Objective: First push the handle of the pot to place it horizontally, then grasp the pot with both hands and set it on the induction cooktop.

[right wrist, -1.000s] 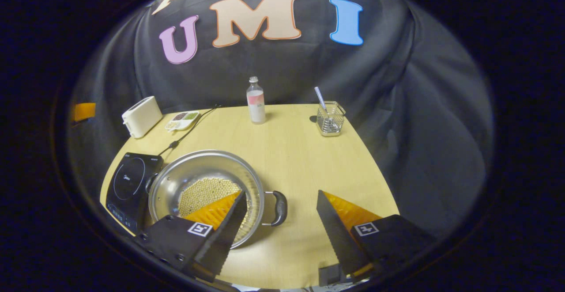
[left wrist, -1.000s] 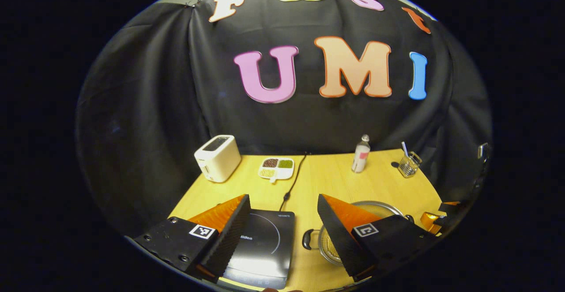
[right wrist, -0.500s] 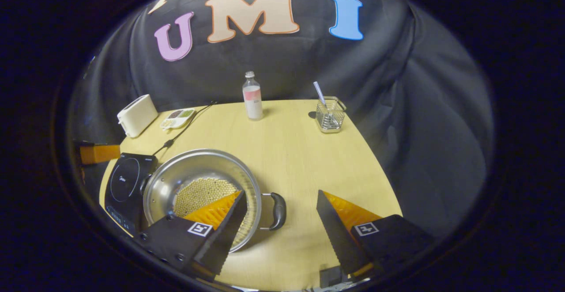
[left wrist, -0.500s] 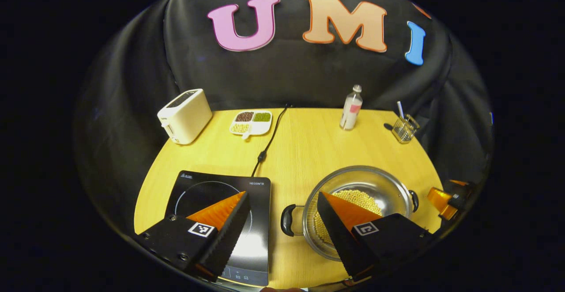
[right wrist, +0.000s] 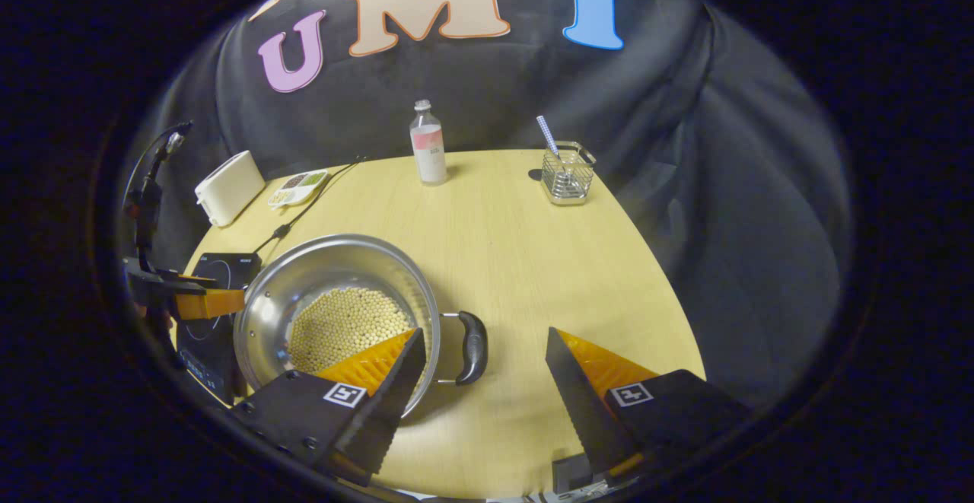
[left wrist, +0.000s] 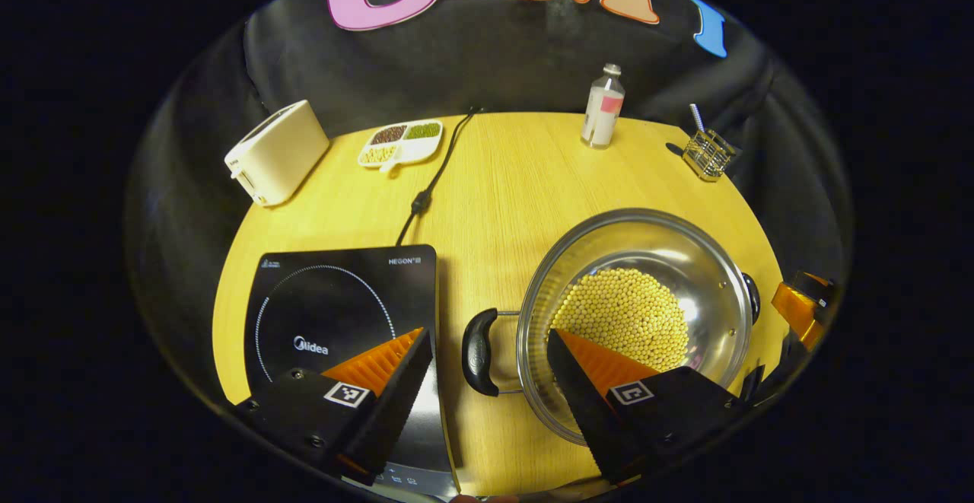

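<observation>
Left tongs (left wrist: pixel 487 351): spread wide, gripping nothing; the pot's near handle (left wrist: pixel 479 351) sits right in the gap ahead of my fingers.
Right tongs (right wrist: pixel 485 351): also wide and empty; the other handle (right wrist: pixel 470 347) lies just inside my left finger.
Pot (left wrist: pixel 635 313): on the table (left wrist: pixel 502 176), between my two tongs, just right of the induction cooktop (left wrist: pixel 342 305).
Load: soybeans (left wrist: pixel 624 316) cover the bottom, so I judge it heavy and prone to tip.
Surface: polished steel wall, likely slippery; I'd avoid pinching the rim.
Hold: both dark loop handles, which look stiff; squeeze each squarely.
Lift: I'd raise both sides level, else the beans will slide.
</observation>
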`<state>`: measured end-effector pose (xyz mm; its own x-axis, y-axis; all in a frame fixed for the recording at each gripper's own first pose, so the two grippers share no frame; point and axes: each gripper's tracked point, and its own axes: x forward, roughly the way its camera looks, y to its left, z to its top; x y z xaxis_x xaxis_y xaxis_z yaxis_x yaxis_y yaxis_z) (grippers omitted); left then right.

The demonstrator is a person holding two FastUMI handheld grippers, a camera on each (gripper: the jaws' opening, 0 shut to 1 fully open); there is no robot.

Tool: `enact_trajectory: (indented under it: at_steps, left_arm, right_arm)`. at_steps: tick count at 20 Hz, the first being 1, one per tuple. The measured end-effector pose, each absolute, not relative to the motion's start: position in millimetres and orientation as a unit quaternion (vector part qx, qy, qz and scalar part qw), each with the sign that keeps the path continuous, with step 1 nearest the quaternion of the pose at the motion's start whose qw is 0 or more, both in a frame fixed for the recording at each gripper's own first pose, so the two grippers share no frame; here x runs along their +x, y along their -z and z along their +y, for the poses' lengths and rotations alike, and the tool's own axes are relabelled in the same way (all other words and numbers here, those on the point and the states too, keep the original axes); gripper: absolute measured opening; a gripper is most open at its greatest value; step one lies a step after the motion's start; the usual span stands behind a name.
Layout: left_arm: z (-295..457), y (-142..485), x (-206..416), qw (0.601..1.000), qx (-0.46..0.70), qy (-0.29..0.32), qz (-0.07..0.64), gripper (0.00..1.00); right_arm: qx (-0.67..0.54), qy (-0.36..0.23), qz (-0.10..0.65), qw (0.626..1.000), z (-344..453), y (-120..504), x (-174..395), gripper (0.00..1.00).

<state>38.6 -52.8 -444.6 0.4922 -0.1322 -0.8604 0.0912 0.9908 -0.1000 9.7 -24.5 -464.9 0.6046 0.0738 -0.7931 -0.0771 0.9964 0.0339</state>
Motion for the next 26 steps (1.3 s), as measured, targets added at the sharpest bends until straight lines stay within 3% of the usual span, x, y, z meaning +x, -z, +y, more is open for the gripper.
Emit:
enact_trajectory:
  at_steps: [9, 26]
  left_arm:
    - [-57.7, 476.4, 29.1, 0.832, -0.038, 0.074, 0.548, 0.98]
    - [-73.0, 507.4, 22.2, 0.788, -0.042, 0.081, 0.608, 0.93]
  right_arm:
    - [0.004, -0.053, 0.471, 0.881, -14.1, 484.3, 17.1, 1.00]
    - [0.035, -0.066, 0.618, 0.783, 13.1, 565.5, 11.1, 0.97]
